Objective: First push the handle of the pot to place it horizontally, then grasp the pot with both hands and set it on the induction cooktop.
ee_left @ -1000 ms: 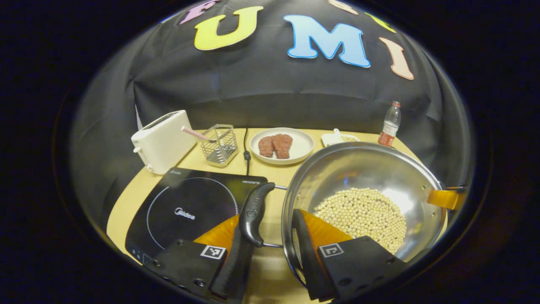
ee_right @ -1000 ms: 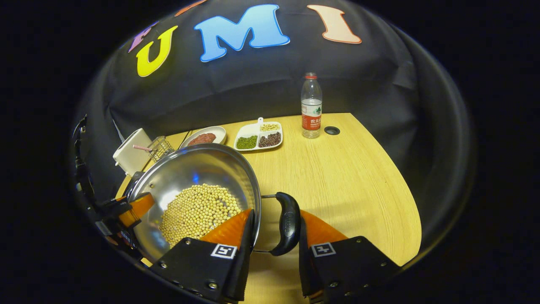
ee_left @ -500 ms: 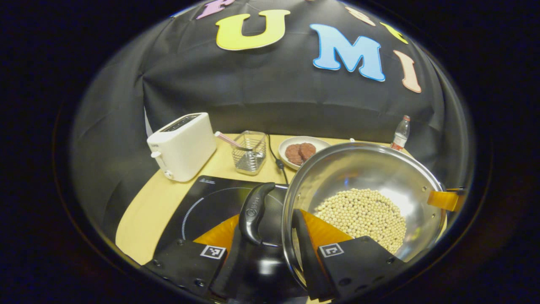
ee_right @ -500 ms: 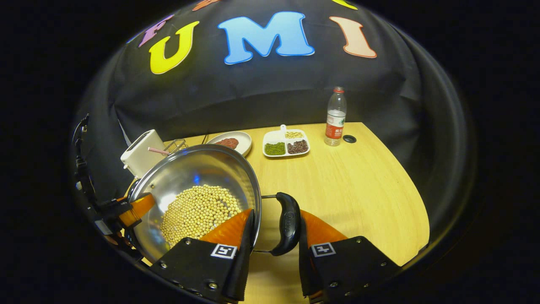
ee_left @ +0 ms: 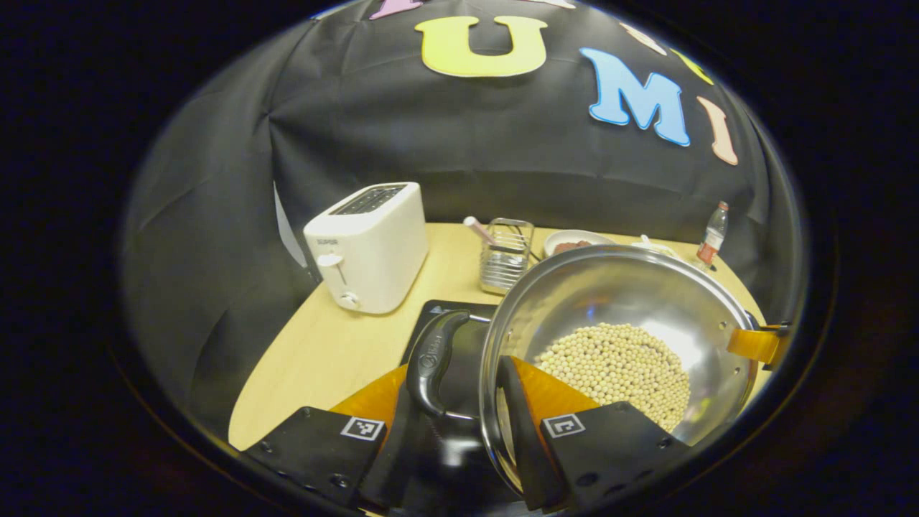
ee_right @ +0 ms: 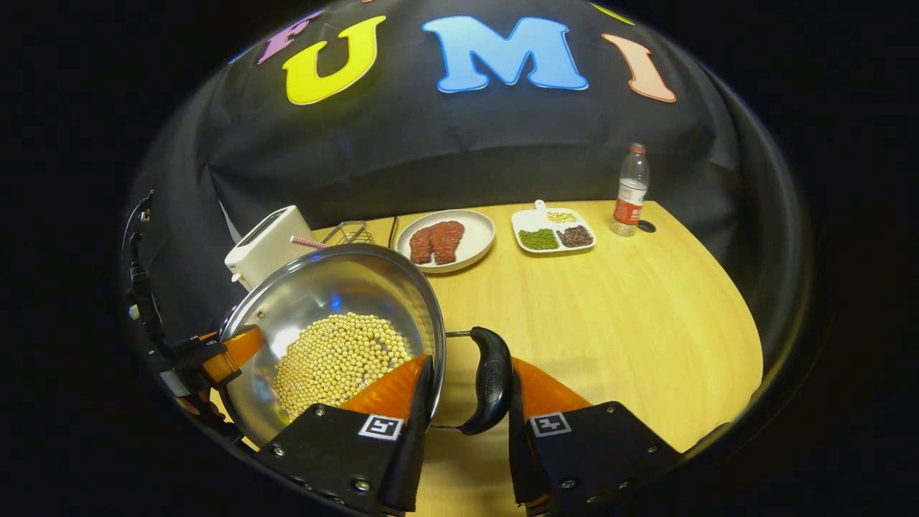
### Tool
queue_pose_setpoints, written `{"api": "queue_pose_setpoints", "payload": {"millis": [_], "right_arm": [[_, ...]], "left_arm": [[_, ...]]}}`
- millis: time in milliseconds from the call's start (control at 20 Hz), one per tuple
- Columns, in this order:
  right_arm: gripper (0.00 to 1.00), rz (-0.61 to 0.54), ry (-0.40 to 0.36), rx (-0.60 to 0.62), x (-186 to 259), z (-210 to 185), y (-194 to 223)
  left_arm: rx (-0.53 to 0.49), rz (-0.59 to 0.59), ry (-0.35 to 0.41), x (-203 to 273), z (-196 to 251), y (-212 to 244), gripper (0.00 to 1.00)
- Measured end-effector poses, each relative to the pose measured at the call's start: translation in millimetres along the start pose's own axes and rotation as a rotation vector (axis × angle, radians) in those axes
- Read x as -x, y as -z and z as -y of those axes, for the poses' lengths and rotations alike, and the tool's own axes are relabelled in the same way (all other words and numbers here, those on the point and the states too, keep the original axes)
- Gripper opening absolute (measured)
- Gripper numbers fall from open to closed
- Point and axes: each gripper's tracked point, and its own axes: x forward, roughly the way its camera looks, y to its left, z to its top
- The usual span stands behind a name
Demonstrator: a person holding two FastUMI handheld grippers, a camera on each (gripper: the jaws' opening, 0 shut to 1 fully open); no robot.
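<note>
Carrying the pot (ee_left: 617,323) by its two side handles, the person is in the second half of the task: the handles already lie flat, and the pot, with its load of pale beans (ee_left: 617,362), hangs above the worktop (ee_right: 596,301). The left gripper (ee_left: 459,402) has its jaws closed across the pot's rim and the black handle (ee_left: 433,359), one finger inside the bowl, the other outside the handle. The right gripper (ee_right: 467,402) grips the opposite black handle (ee_right: 490,377) the same way.

In the left gripper view the black cooktop (ee_left: 459,345) shows directly under that handle and the pot's near edge, with the toaster (ee_left: 367,248) and wire basket (ee_left: 506,255) just behind. I judge the pot to be over or nearly over the cooktop now. What the next move calls for is centring it, then lowering both sides evenly so the beans stay put, and only then opening the jaws.
</note>
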Motion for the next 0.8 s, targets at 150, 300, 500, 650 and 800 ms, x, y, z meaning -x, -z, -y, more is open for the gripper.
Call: {"api": "queue_pose_setpoints", "payload": {"millis": [150,300,500,650,800], "right_arm": [[0.49,-0.016,-0.013,0.015,-12,-31,4],[0.49,-0.019,-0.020,0.028,-19,-52,6],[0.49,-0.030,-0.023,0.034,-29,-65,11],[0.49,-0.032,-0.032,0.017,-30,-65,12],[0.54,-0.027,-0.069,0.016,-28,-65,15]], "left_arm": [[0.021,-0.017,-0.015,-11,-31,7,0.66],[0.036,-0.030,-0.026,-18,-54,15,0.66],[0.062,-0.043,-0.033,-25,-73,24,0.63],[0.064,-0.027,-0.032,-22,-74,26,0.63],[0.025,0.016,-0.069,-15,-77,18,0.70]]}}
